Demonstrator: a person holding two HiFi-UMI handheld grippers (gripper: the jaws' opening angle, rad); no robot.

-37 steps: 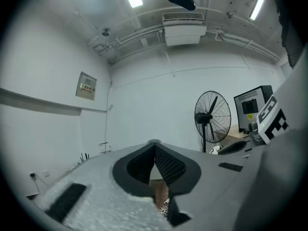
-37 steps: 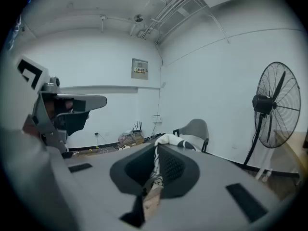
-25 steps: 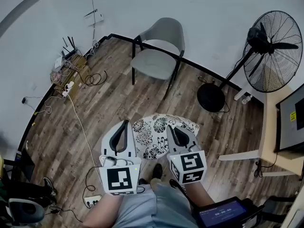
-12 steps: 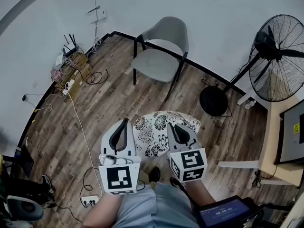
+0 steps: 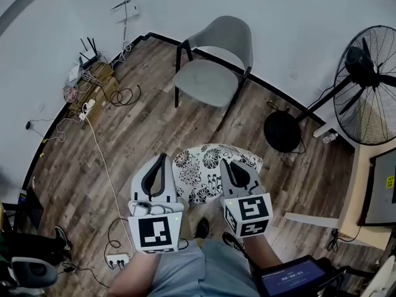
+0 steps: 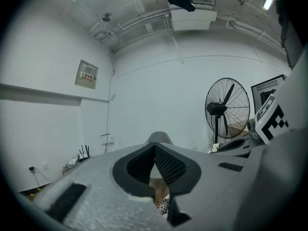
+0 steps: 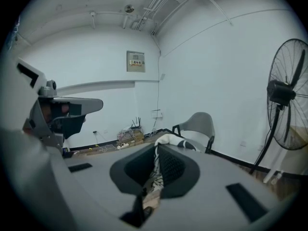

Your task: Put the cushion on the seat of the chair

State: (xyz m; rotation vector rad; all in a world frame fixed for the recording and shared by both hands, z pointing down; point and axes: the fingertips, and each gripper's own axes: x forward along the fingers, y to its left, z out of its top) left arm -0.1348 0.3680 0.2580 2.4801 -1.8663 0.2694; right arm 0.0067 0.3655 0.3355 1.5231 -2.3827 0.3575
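The black-and-white flowered cushion hangs over the wood floor between my two grippers. My left gripper is shut at the cushion's left edge; in the left gripper view only a scrap of the cushion shows low in the gap. My right gripper is shut on the cushion's right edge, and the cloth runs between its pads. The grey chair stands ahead by the wall with a bare seat, also visible as the chair past the right jaws and the chair's back over the left jaws.
A tall black pedestal fan with a round base stands right of the chair. Cables and a router box lie along the left wall. A wooden table is at the right edge. My feet and legs are below.
Both grippers have moved forward together with the cushion toward the chair. The chair and fan have shifted slightly in the head view. Neither grip has changed.
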